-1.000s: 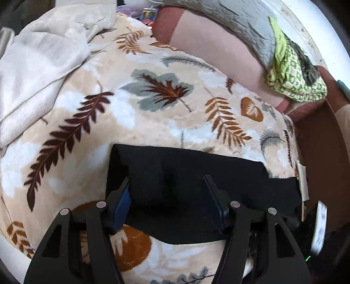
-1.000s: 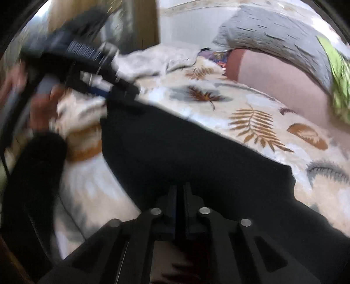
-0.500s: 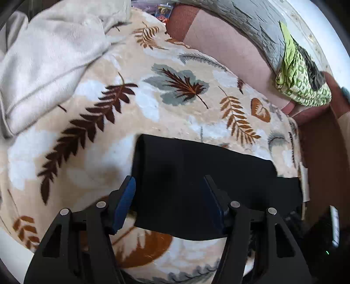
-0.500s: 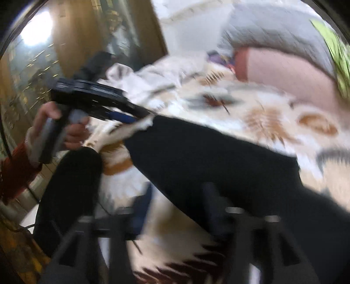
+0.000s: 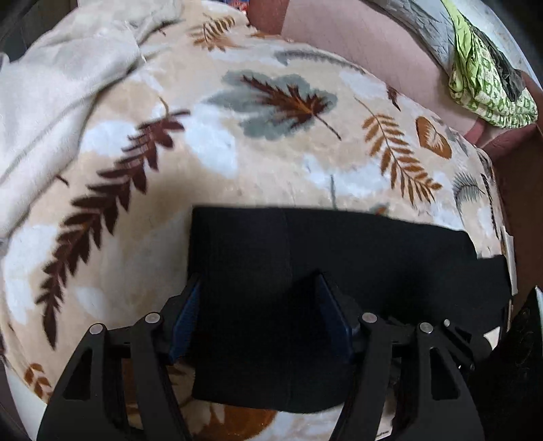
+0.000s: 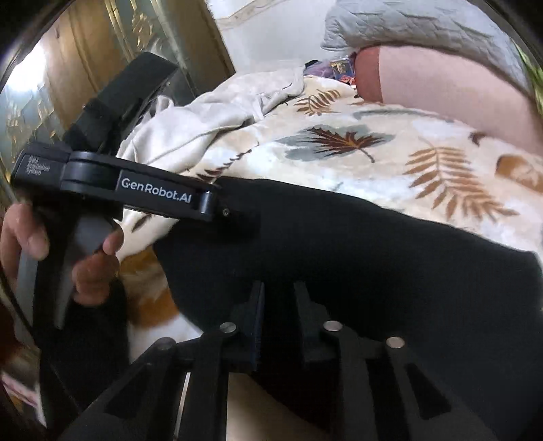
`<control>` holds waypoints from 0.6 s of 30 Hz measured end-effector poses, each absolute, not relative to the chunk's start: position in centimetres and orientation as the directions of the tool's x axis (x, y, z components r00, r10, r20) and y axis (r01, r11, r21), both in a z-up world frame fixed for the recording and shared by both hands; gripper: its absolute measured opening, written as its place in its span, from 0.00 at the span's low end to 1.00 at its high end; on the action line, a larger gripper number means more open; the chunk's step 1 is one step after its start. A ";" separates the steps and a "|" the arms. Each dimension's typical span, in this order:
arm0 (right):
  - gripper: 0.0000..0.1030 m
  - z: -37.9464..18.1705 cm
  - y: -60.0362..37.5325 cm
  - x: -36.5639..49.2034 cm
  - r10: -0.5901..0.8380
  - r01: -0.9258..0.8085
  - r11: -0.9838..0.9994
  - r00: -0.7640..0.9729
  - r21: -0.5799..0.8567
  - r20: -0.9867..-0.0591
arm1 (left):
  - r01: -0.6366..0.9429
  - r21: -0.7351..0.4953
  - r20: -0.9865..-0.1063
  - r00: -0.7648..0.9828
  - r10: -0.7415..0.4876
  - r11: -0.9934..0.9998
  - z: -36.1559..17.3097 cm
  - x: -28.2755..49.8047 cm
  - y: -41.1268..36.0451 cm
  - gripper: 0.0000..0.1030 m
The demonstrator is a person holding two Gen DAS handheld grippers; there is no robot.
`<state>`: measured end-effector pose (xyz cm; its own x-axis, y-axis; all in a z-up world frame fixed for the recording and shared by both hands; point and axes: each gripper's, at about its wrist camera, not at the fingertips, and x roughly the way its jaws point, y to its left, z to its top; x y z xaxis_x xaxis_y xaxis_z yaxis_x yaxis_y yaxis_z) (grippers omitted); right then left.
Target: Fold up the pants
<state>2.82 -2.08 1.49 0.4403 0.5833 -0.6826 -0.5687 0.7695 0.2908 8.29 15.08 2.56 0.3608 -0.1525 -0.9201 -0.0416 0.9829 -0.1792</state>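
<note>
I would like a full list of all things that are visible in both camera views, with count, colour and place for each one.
pants: one, black, folded flat on the blanket near its front edge
blanket: one, beige with brown, orange and grey leaves, covering the bed
cloth: one, cream-white, crumpled at the far left of the bed
quilt: one, grey, at the head of the bed
pillow: one, pink, under the quilt
fabric: one, green and white pattern, far right
cabinet: one, brown and glossy, left background
left gripper: one, black with blue pads, fingers apart and opening over the pants
right gripper: one, black, fingers closing over the pants
hand: one, holding the left gripper's handle
</note>
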 end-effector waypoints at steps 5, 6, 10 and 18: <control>0.46 3.5 -5.9 1.3 0.532 -0.554 0.798 0.465 0.237 -0.707 | -0.014 -0.160 -0.881 0.454 -0.136 0.987 6.2 7.0 14.2 0.64; 0.49 4.2 -7.8 0.7 0.512 -0.528 0.819 0.493 0.226 -0.703 | -0.009 -0.160 -0.873 0.468 -0.137 0.987 6.7 6.8 13.6 0.70; 0.56 6.0 -17.3 -0.9 0.375 -0.353 0.916 0.587 0.191 -0.717 | 0.044 -0.176 -0.841 0.512 -0.173 0.983 8.2 5.8 10.8 0.77; 0.57 4.0 -36.3 -4.0 0.157 0.104 0.957 0.598 0.270 -0.786 | 0.201 -0.211 -0.848 0.450 -0.282 0.957 7.1 5.2 3.4 0.77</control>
<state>-4.02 -36.32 3.96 0.5985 0.1566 -0.7857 0.1037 0.9573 0.2699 5.18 3.43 7.09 0.4495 -0.2817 -0.8477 0.2012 0.9565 -0.2112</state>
